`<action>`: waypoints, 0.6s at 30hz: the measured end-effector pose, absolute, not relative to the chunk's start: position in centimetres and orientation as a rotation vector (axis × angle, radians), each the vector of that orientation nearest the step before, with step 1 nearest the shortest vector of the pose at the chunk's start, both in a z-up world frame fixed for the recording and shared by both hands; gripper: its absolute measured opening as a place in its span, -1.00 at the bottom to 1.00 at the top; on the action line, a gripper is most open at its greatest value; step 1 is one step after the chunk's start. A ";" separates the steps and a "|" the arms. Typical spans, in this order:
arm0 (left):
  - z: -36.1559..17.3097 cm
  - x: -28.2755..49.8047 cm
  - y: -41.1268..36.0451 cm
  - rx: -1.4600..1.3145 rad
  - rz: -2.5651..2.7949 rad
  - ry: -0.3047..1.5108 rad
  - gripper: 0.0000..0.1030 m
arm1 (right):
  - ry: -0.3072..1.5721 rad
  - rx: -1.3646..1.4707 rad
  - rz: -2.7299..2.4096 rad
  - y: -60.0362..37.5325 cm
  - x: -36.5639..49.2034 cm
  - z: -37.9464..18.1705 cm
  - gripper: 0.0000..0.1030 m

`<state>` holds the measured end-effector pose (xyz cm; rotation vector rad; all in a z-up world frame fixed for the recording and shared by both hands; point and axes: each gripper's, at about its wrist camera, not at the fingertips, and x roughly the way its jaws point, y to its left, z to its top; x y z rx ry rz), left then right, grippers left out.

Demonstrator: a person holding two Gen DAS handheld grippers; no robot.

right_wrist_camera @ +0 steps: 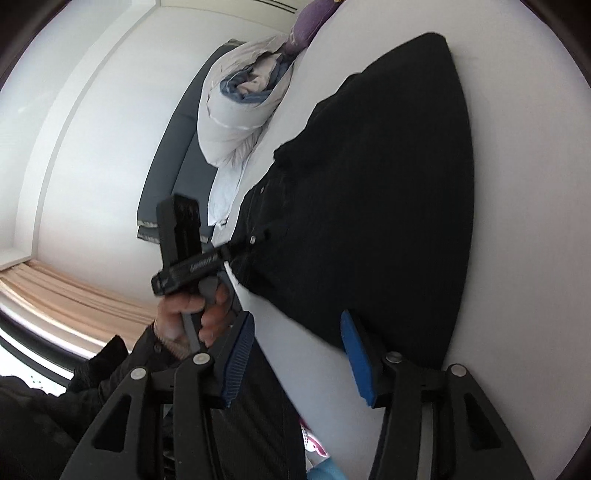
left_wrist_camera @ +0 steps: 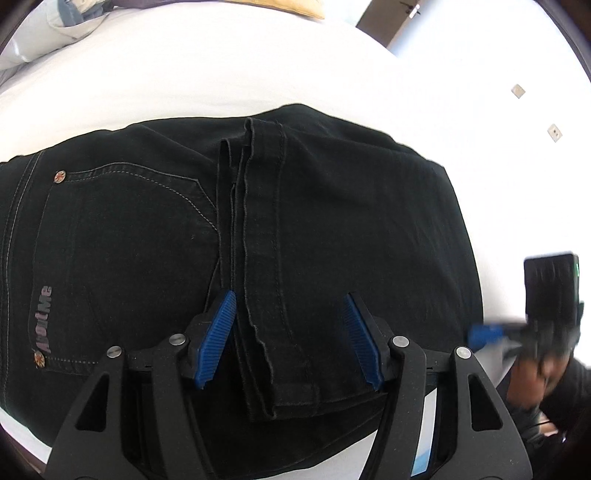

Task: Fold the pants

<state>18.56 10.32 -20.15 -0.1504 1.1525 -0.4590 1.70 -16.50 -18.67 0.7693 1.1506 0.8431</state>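
White bed (left_wrist_camera: 184, 85) | black pants (left_wrist_camera: 332, 221) folded, hems between left fingers (left_wrist_camera: 221, 325), spread, ungripped | right fingers (right_wrist_camera: 354, 350) spread, empty

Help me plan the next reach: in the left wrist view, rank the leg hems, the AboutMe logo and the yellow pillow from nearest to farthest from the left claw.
1. Leg hems: between the open left claw's fingers.
2. AboutMe logo: off to the left, on the pants' back pocket.
3. Yellow pillow: far across the white bed, top edge.

Bedroom, home: white bed (left_wrist_camera: 184, 85); rolled duvet (right_wrist_camera: 236, 122); yellow pillow (left_wrist_camera: 291, 7); purple pillow (right_wrist_camera: 310, 26); grey headboard (right_wrist_camera: 173, 147); beige curtain (right_wrist_camera: 74, 299).
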 end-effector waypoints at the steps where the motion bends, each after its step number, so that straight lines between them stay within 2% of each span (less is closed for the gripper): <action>1: -19.7 17.1 11.5 -0.171 -0.448 1.144 0.15 | 1.176 0.771 0.861 -16.2 1.0 -18.7 0.03; 5: -16.4 15.2 15.4 -0.330 -0.352 1.057 0.16 | 1.137 0.753 0.883 -16.3 -1.0 -16.4 0.06; 7: -15.4 13.2 18.6 -0.449 -0.291 0.976 0.44 | 1.088 0.764 0.866 -17.0 -0.6 -15.1 0.06; 10: -14.3 9.6 25.4 -0.677 -0.172 0.817 0.70 | 1.037 0.794 0.834 -17.7 1.6 -13.8 0.08; 12: -14.8 7.7 29.3 -0.822 -0.101 0.743 0.81 | 1.013 0.816 0.815 -17.9 3.1 -13.3 0.08; 16: -17.4 5.4 36.3 -1.082 -0.009 0.656 0.82 | 0.980 0.899 0.797 -17.2 5.8 -13.2 0.09; 18: -18.9 5.6 37.4 -1.135 -0.009 0.655 0.82 | 0.982 0.934 0.787 -17.0 6.7 -13.6 0.08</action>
